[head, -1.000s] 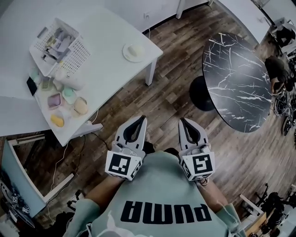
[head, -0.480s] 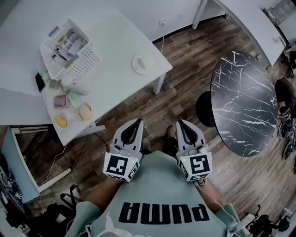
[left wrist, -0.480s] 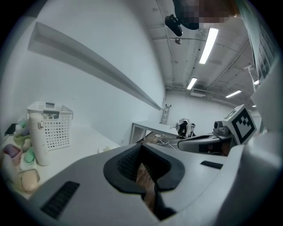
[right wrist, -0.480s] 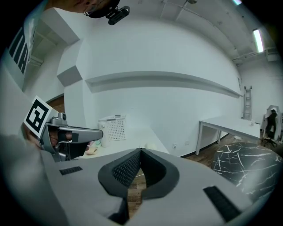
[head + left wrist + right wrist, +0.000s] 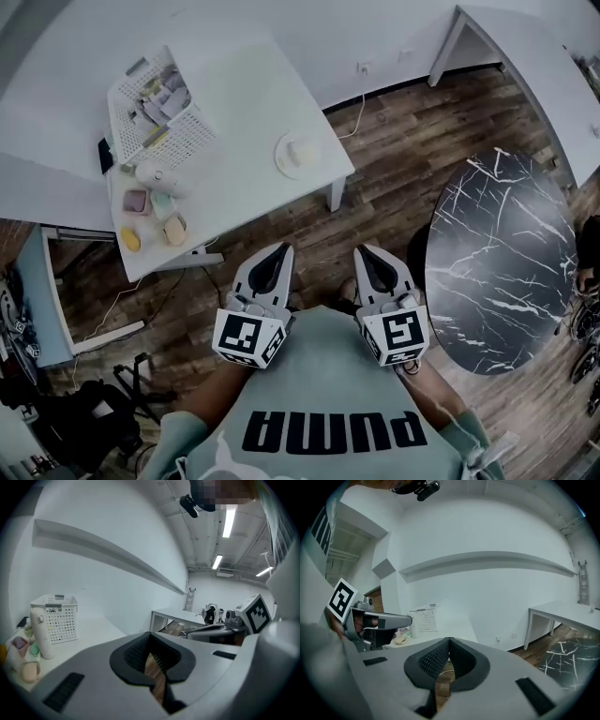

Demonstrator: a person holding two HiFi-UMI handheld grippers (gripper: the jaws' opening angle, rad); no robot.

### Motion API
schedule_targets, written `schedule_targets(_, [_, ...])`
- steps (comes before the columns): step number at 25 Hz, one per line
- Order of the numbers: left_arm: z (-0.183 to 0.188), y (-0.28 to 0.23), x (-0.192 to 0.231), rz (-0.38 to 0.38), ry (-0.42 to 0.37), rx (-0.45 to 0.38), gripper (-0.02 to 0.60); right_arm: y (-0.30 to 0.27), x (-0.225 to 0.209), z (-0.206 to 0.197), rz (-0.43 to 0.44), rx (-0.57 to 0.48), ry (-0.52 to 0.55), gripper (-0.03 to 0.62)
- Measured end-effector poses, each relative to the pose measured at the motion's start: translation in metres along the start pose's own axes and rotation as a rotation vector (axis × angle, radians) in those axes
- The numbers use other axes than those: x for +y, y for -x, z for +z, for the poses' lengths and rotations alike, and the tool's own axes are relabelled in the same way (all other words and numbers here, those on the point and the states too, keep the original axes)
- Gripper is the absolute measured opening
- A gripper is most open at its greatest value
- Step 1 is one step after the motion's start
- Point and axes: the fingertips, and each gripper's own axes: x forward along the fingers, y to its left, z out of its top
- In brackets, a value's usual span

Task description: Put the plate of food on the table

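roughly, left to right, as i read it from the head view:

- black stands and gear [image 5: 84, 412]: on the floor at the lower left, too dark for me to sort out.
- white table [image 5: 244, 89]: upper left, against the wall.
- on its left side: a perforated white basket [image 5: 155, 108] filled with small packets. a white bottle [image 5: 161, 176] stands upright just beside the basket. a cluster of small pastel pieces [image 5: 150, 217] lies near the table's front edge. a dark flat slab [image 5: 103, 155] at the far left edge is too small for me to name.
- plate of food [image 5: 300, 153]: the task's thing. it is round and white, with a pale lump on it. it sits on the white table near the right front corner, well apart from the basket and from both grippers.
- table leg [image 5: 336, 195]: under that corner. a cable [image 5: 352, 105] trails from the wall toward the wooden floor [image 5: 394, 178]. the leg and a strip of floor lie between my grippers and the plate.
- left gripper [image 5: 281, 251]: low in front of my chest, over the floor. its jaws are pressed together with nothing between them.
- right gripper [image 5: 364, 251]: just beside the left one and level with it. its jaws likewise meet tip to tip, and it is empty.
- round black table [image 5: 497, 262]: white veining across the top, at the right, near the right gripper.
- second white table [image 5: 534, 66]: in the upper right corner.
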Motion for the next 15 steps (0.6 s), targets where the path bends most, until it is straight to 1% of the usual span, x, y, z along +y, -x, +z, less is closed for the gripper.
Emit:
schedule_targets(3, [0.002, -0.01, -0.006, 0.043, 0.006, 0.001, 0.006, -0.003, -0.018, 0.003, 0.034, -0.005, 0.0, 0.008])
schedule_targets(7, [0.006, -0.023, -0.007, 0.09, 0.001, -0.003, 0.006, -0.011, -0.039, 0.009, 0.058, -0.013, 0.008, 0.008])
schedule_targets(11, [0.012, -0.03, -0.006, 0.111, -0.006, 0.003, 0.006, -0.017, -0.055, 0.016, 0.061, -0.018, 0.004, 0.008])
schedule_targets(15, [0.014, -0.043, 0.005, 0.115, 0.001, 0.007, 0.006, -0.029, -0.064, 0.019, 0.057, -0.009, 0.004, 0.008])
